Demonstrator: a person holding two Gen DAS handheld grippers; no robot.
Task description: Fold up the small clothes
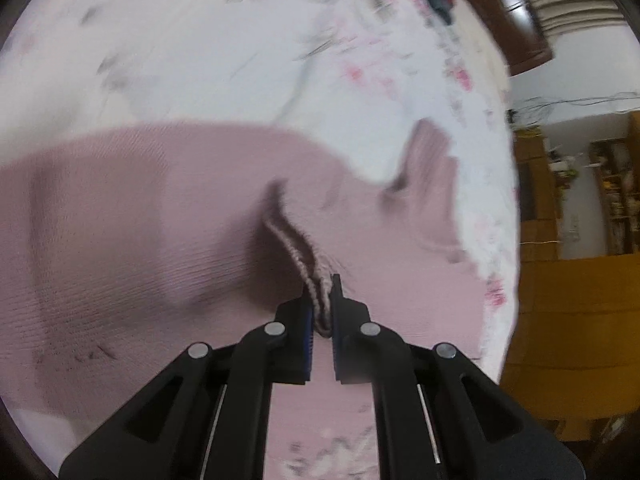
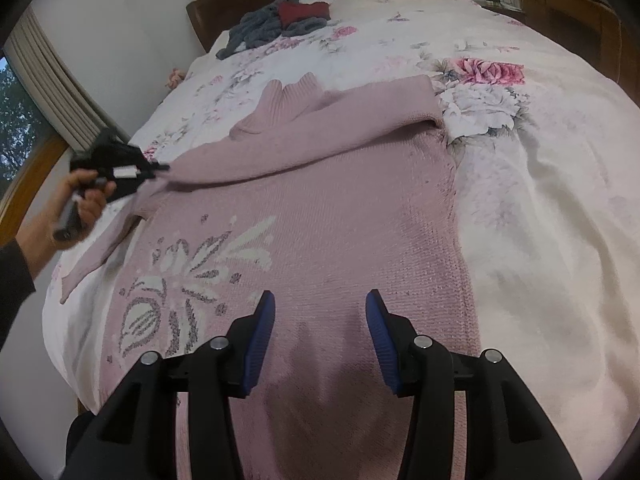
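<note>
A dusty-pink knitted sweater (image 2: pixel 328 216) with a white and grey leaf pattern lies flat on a floral bedspread (image 2: pixel 540 184). One sleeve is folded across its upper part. My left gripper (image 1: pixel 321 304) is shut on a ribbed edge of the pink sweater (image 1: pixel 120 240), pinching it between the blue pads. In the right wrist view that left gripper (image 2: pixel 160 168) shows at the sweater's left side, held by a hand (image 2: pixel 86 200). My right gripper (image 2: pixel 320 320) hovers open over the sweater's lower body, nothing between its fingers.
A heap of grey and dark red clothes (image 2: pixel 280 20) lies near the wooden headboard (image 2: pixel 224 4) at the far end of the bed. A window with a curtain (image 2: pixel 44 80) is at the left. Wooden furniture (image 1: pixel 580 208) stands beyond the bed's edge.
</note>
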